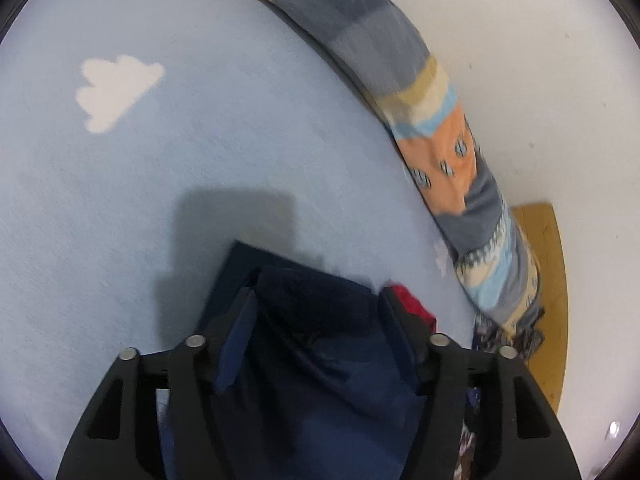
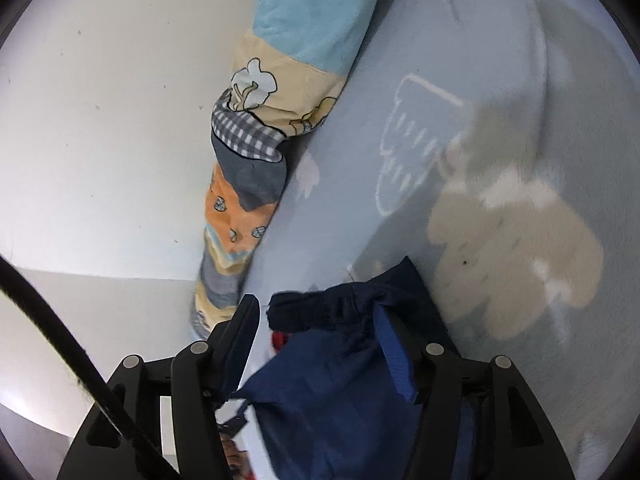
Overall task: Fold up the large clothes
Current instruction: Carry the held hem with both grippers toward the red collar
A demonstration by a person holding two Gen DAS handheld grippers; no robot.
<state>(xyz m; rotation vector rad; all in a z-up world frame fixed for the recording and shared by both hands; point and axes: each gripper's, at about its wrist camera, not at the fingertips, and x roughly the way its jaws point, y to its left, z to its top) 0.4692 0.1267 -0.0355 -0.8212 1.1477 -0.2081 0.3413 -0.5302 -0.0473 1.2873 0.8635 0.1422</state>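
Observation:
A navy blue garment [image 1: 320, 360] lies bunched on the light blue bed sheet [image 1: 160, 180]. My left gripper [image 1: 316, 292] stands open above it, its two black fingers spread wide with the dark cloth lying loosely between them. In the right wrist view the same navy garment [image 2: 328, 380] has a gathered, darker hem at its far edge. My right gripper [image 2: 316, 304] is open too; the cloth sits against the right finger, with a gap to the left one. A bit of red fabric [image 1: 412, 300] peeks out beside the garment, and the red fabric [image 2: 278, 338] also shows under the hem.
A rolled plush blanket [image 1: 380, 52] with striped and cartoon patches runs along the sheet's far edge against a white wall [image 1: 540, 80]; the blanket [image 2: 280, 100] shows in the right view too. A wooden strip [image 1: 548, 280] borders the bed. White clouds pattern the sheet [image 2: 500, 80]. A black cable [image 2: 60, 340] crosses lower left.

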